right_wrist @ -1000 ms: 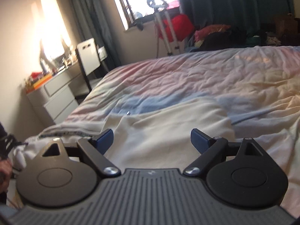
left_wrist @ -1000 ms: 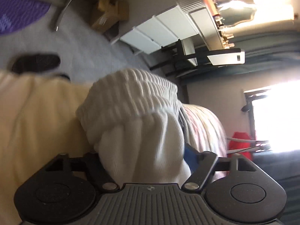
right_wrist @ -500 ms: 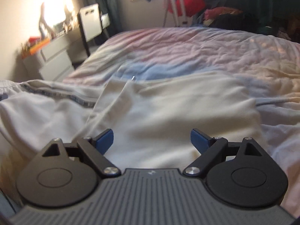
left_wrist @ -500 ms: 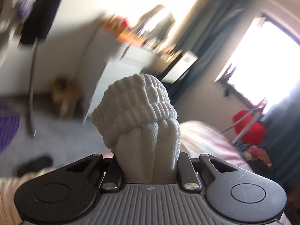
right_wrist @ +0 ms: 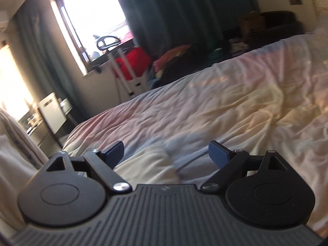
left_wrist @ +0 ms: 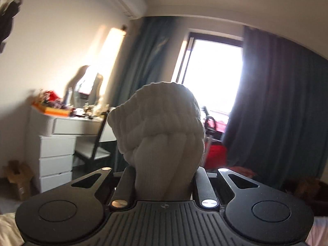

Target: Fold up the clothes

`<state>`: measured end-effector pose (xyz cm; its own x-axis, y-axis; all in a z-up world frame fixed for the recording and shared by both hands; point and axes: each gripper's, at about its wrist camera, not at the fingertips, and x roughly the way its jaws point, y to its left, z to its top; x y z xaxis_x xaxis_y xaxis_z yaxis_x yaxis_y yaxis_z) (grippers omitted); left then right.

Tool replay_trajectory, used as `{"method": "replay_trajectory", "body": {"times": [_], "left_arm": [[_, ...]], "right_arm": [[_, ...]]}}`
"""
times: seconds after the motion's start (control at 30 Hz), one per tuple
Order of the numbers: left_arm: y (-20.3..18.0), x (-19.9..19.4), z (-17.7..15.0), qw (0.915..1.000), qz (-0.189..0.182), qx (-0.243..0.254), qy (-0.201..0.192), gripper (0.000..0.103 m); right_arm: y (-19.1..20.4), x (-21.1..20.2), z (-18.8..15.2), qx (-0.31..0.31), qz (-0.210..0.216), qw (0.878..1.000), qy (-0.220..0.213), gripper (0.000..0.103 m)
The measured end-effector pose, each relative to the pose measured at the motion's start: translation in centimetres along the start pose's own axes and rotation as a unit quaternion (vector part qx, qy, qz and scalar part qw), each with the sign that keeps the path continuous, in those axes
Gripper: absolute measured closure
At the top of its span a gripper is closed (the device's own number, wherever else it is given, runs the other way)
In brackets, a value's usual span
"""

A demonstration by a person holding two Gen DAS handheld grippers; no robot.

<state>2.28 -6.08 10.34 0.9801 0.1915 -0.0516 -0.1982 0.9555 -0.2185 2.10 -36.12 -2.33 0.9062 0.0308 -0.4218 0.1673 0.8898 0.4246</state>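
While the left gripper (left_wrist: pixel 163 181) points toward a bright window (left_wrist: pixel 213 75), its fingers clench a rolled white ribbed sock (left_wrist: pixel 160 135); the right gripper (right_wrist: pixel 166 153) hovers, fingers spread and released, above a cream garment (right_wrist: pixel 149 164) on a rumpled pastel bed (right_wrist: pixel 235 106).

Blown-out window (left_wrist: pixel 213 78) backlights both fisheye views; edges curve, right view motion-blurred

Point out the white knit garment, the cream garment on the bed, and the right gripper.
white knit garment (left_wrist: pixel 164 127), left wrist view, on its ribbed cuff.
cream garment (right_wrist: pixel 147 164), right wrist view, on its near fold.
right gripper (right_wrist: pixel 166 153), right wrist view, midway between fingertips.
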Motion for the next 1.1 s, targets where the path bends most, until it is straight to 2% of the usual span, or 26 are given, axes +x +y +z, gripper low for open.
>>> {"method": "replay_trajectory", "body": {"times": [0.13,0.2,0.27,0.37,0.47,0.6,0.7,0.93,1.1], "left_arm": [[-7.9,-0.4,-6.1,0.9968,-0.052,0.060,-0.012,0.087],[-10.7,-0.3,-10.6,0.9924,-0.080,0.094,0.002,0.087],[-12.5,-0.1,-15.1,0.9849,-0.099,0.138,0.033,0.087],[-13.2,0.7,-21.3,0.9690,-0.127,0.186,0.100,0.085],[-13.2,0.5,-24.1,0.9643,-0.134,0.198,0.115,0.074],[-12.4,1.1,-24.0,0.9528,-0.164,0.215,0.137,0.038],[-9.6,0.4,-23.5,0.9479,-0.179,0.213,0.155,0.023],[-3.9,-1.1,-20.0,0.9381,-0.214,0.201,0.184,0.019],[-0.3,-1.9,-16.8,0.9461,-0.201,0.186,0.173,0.015]], "right_arm": [[-2.8,-0.2,1.0,0.040,-0.010,0.999,-0.019,0.012],[-3.9,-0.3,1.3,0.060,-0.006,0.998,-0.026,0.012],[-4.8,-0.3,1.5,0.075,-0.001,0.997,-0.030,0.012],[-5.9,-0.1,1.6,0.089,0.007,0.996,-0.029,0.012],[-6.8,0.8,1.2,0.105,0.018,0.994,-0.015,0.012],[-7.1,2.0,0.6,0.126,0.054,0.991,0.010,0.012],[-6.6,2.6,0.3,0.132,0.082,0.987,0.027,0.012],[-5.1,2.8,-0.4,0.114,0.117,0.986,0.044,0.012],[-4.8,2.8,-0.9,0.120,0.089,0.988,0.047,0.012]]}}
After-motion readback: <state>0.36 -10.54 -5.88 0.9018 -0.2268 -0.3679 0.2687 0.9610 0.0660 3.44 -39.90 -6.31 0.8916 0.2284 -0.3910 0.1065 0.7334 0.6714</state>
